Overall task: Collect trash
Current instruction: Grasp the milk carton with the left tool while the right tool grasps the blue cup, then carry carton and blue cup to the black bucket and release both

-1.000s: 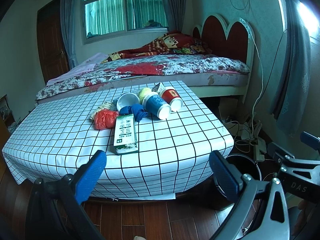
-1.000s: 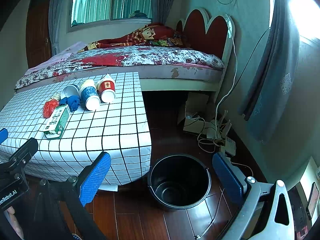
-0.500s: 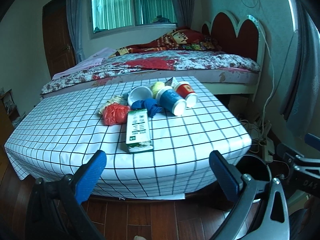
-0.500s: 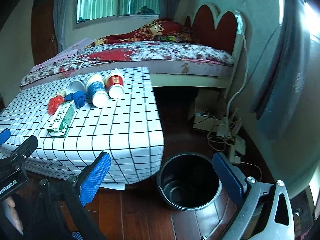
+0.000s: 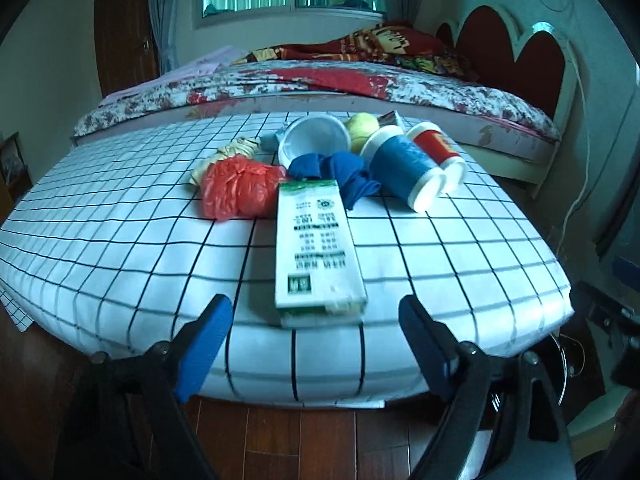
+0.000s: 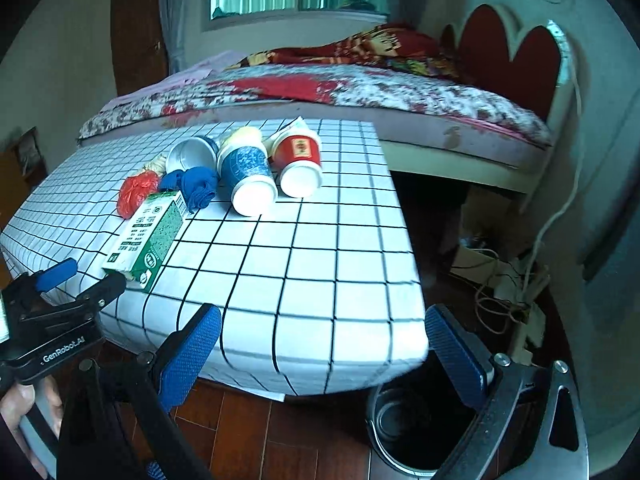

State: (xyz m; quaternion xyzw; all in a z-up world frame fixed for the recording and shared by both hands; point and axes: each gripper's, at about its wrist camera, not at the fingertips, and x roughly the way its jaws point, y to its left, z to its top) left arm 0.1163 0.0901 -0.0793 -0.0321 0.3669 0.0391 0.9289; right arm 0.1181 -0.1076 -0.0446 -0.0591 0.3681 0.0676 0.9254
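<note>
Trash lies on a table with a white checked cloth (image 5: 460, 248): a green and white carton (image 5: 316, 248) at the near edge, a red plastic bag (image 5: 236, 188), a blue crumpled cloth (image 5: 340, 172), a white cup (image 5: 314, 138), a blue cup (image 5: 402, 166), a red cup (image 5: 438, 152) and a yellow ball (image 5: 362, 128). My left gripper (image 5: 316, 344) is open, just short of the carton. My right gripper (image 6: 324, 352) is open and empty at the table's near right corner, above a black bin (image 6: 420, 412). The carton also shows in the right wrist view (image 6: 150, 236).
A bed (image 6: 360, 88) with a red headboard stands behind the table. Cables and a power strip (image 6: 516, 288) lie on the wood floor to the right. The left gripper's body (image 6: 60, 320) shows at the left of the right wrist view.
Both grippers have moved forward toward the table. The carton now sits close in front of the left gripper. Both stay open.
</note>
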